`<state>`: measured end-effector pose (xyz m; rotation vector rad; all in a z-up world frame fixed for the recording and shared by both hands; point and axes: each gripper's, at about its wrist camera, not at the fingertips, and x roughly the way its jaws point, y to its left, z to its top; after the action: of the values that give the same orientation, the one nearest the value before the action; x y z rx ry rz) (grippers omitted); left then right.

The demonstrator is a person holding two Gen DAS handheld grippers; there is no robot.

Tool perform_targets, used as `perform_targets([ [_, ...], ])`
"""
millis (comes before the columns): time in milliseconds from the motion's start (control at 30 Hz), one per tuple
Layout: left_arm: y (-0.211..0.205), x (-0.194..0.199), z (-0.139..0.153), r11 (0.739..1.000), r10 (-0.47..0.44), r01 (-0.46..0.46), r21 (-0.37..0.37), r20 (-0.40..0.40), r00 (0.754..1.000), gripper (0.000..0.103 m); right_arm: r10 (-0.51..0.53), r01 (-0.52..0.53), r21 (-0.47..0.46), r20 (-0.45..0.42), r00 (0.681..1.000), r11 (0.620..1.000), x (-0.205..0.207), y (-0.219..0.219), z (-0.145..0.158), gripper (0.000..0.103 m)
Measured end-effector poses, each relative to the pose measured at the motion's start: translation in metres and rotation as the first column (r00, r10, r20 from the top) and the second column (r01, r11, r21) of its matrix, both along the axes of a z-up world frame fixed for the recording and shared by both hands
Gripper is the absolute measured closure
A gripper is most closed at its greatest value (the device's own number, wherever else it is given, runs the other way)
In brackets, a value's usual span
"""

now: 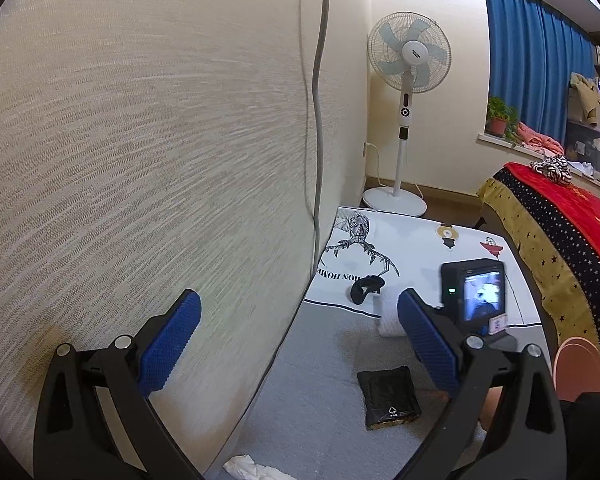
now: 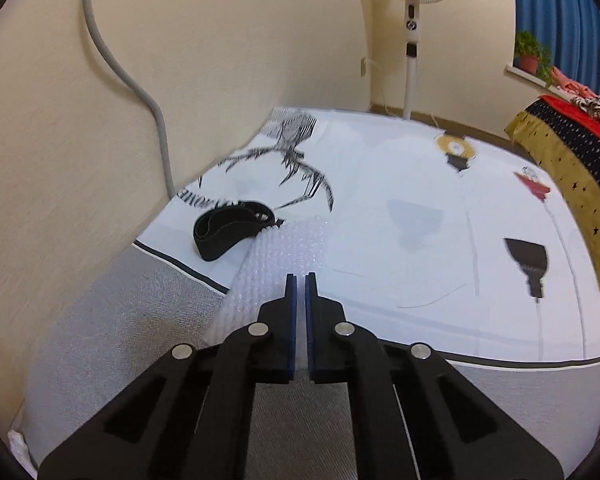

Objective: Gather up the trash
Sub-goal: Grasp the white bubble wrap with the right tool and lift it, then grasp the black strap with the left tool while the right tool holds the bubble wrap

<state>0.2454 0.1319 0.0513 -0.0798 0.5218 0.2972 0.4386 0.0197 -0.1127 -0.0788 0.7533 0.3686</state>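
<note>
The right gripper (image 2: pixel 301 280) has its 2 blue pads drawn almost together, pinching the near edge of a white bubble wrap sheet (image 2: pixel 284 256) that lies on the bed. A sliver of the wrap shows between the pads, so the grip looks made, though thin. Just beside the wrap's far corner sits a black strap (image 2: pixel 224 236), touching or nearly touching it. The left gripper (image 1: pixel 296 344) hangs with its jaws wide apart and nothing between them. Below it, on the grey sheet (image 1: pixel 320 400), lies a black wrapper (image 1: pixel 388 398), and a white tissue (image 1: pixel 248 468) shows at the near edge. The step in hand is picking up the wrap. Next, I judge, comes a clean lift without snagging the strap.
</note>
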Motion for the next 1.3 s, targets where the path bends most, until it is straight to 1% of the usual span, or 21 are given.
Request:
perform_targets([
  [133,0.001,0.0,0.001,1.0,0.009,-0.009,-0.008,0.01,1.0,0.007,-0.025,0.023,0.04,0.038,0.999,0.999,-0.013,-0.021,0.031,0.099],
  [300,0.002,0.001,0.003,0.999,0.016,-0.015,-0.044,0.035,0.999,0.007,-0.037,0.034,0.032,0.105,0.994,0.999,-0.04,-0.052,0.078,0.099],
  [400,-0.004,-0.001,0.004,0.999,0.012,-0.009,-0.048,0.064,0.998,0.007,-0.063,0.06,0.027,0.157,0.986,0.998,-0.066,-0.077,0.109,0.099],
  [533,-0.018,-0.005,0.007,0.999,-0.007,0.011,-0.035,0.106,0.994,0.007,-0.086,0.083,0.025,0.216,0.972,0.996,-0.103,-0.105,0.14,0.099],
  [633,-0.026,-0.007,0.008,0.999,-0.018,0.024,-0.044,0.127,0.992,0.007,-0.096,0.093,0.021,0.246,0.965,0.995,-0.131,-0.124,0.157,0.099],
  [700,-0.033,-0.006,0.007,0.998,-0.031,0.039,-0.054,0.136,0.99,0.007,-0.111,0.109,0.022,0.242,0.964,0.994,-0.149,-0.138,0.164,0.099],
  [833,-0.047,-0.002,0.003,0.997,-0.05,0.058,-0.055,0.137,0.989,0.007,-0.141,0.138,0.032,0.218,0.966,0.99,-0.173,-0.159,0.169,0.099],
  [967,-0.062,0.005,0.0,0.994,-0.086,0.094,-0.048,0.144,0.986,0.007,-0.167,0.159,0.054,0.212,0.963,0.986,-0.19,-0.175,0.171,0.099],
  [1033,-0.066,0.011,-0.003,0.995,-0.089,0.095,-0.04,0.134,0.987,0.007,-0.173,0.162,0.067,0.214,0.961,0.984,-0.193,-0.181,0.172,0.099],
  [1167,-0.064,0.035,-0.009,0.984,-0.15,0.161,-0.081,0.127,0.981,0.007,-0.179,0.168,0.069,0.221,0.959,0.983,-0.195,-0.191,0.17,0.099],
  [1200,-0.062,0.046,-0.011,0.978,-0.171,0.184,-0.096,0.13,0.977,0.007,-0.185,0.173,0.074,0.214,0.959,0.982,-0.194,-0.194,0.168,0.099],
  [1300,-0.061,0.073,-0.021,0.972,-0.194,0.208,-0.111,0.128,0.973,0.007,-0.205,0.193,0.083,0.178,0.962,0.978,-0.185,-0.205,0.161,0.099],
])
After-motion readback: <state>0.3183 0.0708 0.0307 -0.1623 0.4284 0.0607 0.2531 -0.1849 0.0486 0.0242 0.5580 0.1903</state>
